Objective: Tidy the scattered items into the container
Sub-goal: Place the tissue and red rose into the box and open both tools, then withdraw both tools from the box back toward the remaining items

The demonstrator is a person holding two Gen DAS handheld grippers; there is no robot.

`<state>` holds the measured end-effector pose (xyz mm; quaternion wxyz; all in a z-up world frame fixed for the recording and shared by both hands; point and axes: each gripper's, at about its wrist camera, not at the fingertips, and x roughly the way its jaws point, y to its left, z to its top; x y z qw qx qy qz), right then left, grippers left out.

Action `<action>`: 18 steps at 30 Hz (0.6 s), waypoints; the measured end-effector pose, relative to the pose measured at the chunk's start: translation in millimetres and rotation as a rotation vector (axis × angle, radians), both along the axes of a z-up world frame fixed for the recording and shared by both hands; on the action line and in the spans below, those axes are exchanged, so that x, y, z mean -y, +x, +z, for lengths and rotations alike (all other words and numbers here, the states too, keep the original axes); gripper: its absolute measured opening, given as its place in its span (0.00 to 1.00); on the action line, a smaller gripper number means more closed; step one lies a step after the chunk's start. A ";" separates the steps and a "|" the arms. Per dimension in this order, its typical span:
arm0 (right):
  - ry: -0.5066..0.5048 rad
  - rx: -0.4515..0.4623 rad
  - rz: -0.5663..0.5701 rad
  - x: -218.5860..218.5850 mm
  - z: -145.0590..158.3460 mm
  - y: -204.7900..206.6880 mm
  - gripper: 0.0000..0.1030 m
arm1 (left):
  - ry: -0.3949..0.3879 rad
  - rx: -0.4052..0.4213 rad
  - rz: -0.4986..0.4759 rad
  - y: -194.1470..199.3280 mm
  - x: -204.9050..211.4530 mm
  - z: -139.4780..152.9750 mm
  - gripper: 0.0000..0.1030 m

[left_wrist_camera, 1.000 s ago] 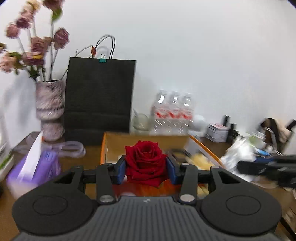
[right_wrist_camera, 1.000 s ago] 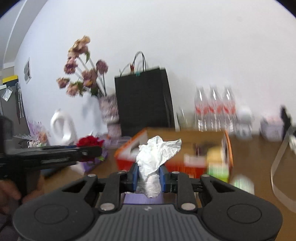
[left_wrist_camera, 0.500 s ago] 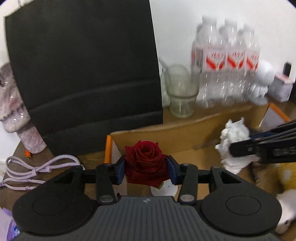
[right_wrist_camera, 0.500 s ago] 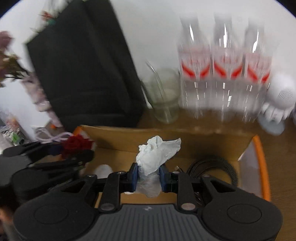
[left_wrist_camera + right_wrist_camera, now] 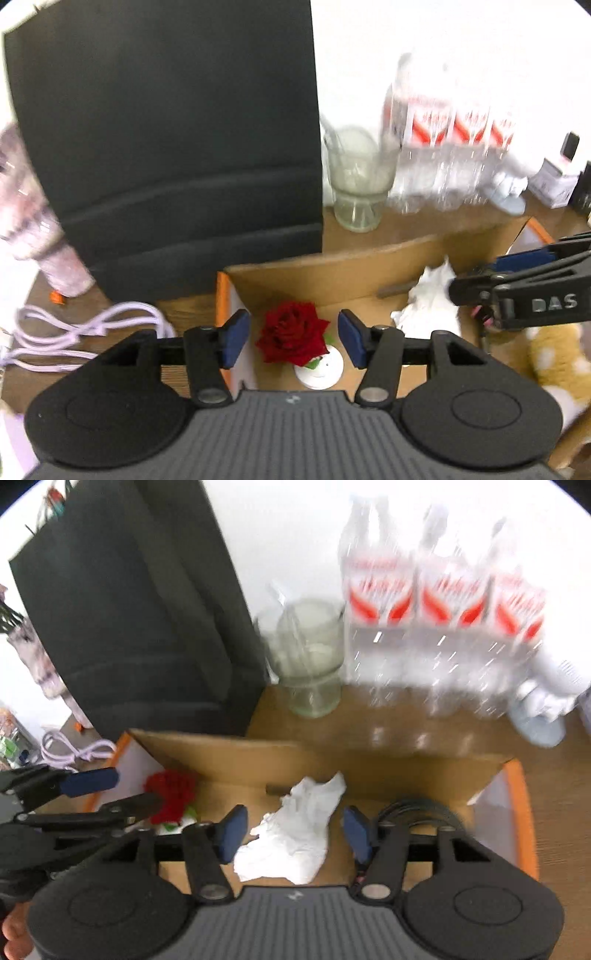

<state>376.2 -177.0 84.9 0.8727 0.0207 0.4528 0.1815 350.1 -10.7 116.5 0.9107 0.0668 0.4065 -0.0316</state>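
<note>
Behind the cardboard box (image 5: 332,275) stand a black paper bag (image 5: 166,129), a glass (image 5: 356,184) and water bottles (image 5: 443,602). We see the red rose (image 5: 291,332), bloom facing up, inside the box at left, and the crumpled tissue (image 5: 295,838) at its middle. Our left gripper (image 5: 293,338) and right gripper (image 5: 293,832) have just been opening; both items now lie free between wide pads.

**Gripper hardware, both hands**

Left gripper (image 5: 293,338): matte black linkage arms, blue pads, silver pivot screws, two round black discs flanking a ribbed grey housing. Right gripper (image 5: 293,830): identical build. Seen from the left wrist camera, its black arm carries white "DAS" lettering.
</note>
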 end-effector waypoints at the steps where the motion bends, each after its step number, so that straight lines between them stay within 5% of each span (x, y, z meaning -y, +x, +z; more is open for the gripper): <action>1: -0.017 -0.002 0.003 2.3 10.7 -3.8 0.68 | -0.010 -0.005 0.016 -5.4 -2.9 11.0 0.60; 7: -0.173 -0.094 -0.009 26.4 61.7 -37.2 0.73 | -0.074 -0.031 0.117 -48.8 -25.8 68.8 0.77; 14: -0.179 -0.004 -0.019 47.3 104.4 -109.2 0.84 | -0.090 -0.009 0.132 -107.3 -26.8 98.2 0.85; 16: -0.182 0.017 -0.011 45.9 105.9 -126.3 0.85 | -0.076 0.038 0.139 -127.4 -21.7 101.1 0.85; 18: -0.168 0.086 -0.015 43.5 107.6 -147.1 0.85 | -0.056 0.191 0.152 -155.0 -15.2 99.9 0.87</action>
